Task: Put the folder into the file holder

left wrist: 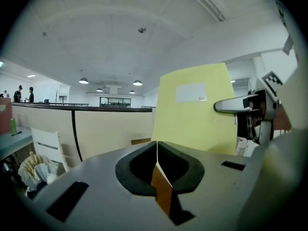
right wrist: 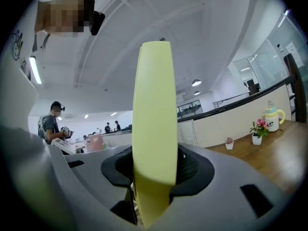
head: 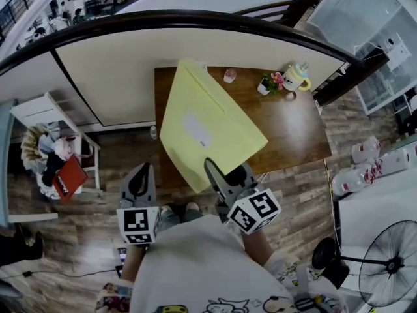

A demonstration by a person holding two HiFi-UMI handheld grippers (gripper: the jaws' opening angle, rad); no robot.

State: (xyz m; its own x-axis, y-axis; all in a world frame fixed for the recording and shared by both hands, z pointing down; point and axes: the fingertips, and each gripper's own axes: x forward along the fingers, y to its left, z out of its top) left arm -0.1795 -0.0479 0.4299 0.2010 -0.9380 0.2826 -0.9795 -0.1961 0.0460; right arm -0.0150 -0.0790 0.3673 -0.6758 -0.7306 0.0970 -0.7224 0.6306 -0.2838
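A large pale yellow folder (head: 205, 126) with a white label is held up over the wooden table (head: 293, 129), tilted. My right gripper (head: 227, 173) is shut on its near lower corner. In the right gripper view the folder (right wrist: 153, 114) stands edge-on between the pads of the right gripper (right wrist: 154, 172). My left gripper (head: 138, 178) hangs to the left of the folder, off the table, touching nothing. Its jaws meet with nothing between them at the left gripper (left wrist: 157, 153). From there the folder (left wrist: 195, 109) and the right gripper (left wrist: 240, 105) show at right. No file holder is in view.
At the table's far edge stand a small flower pot (head: 267, 83), a lidded yellow cup (head: 296, 77) and a small pink pot (head: 229, 75). A curved low wall with a dark rail (head: 195, 25) runs behind. A white chair with clothes (head: 52, 142) is left, a fan (head: 391, 266) lower right.
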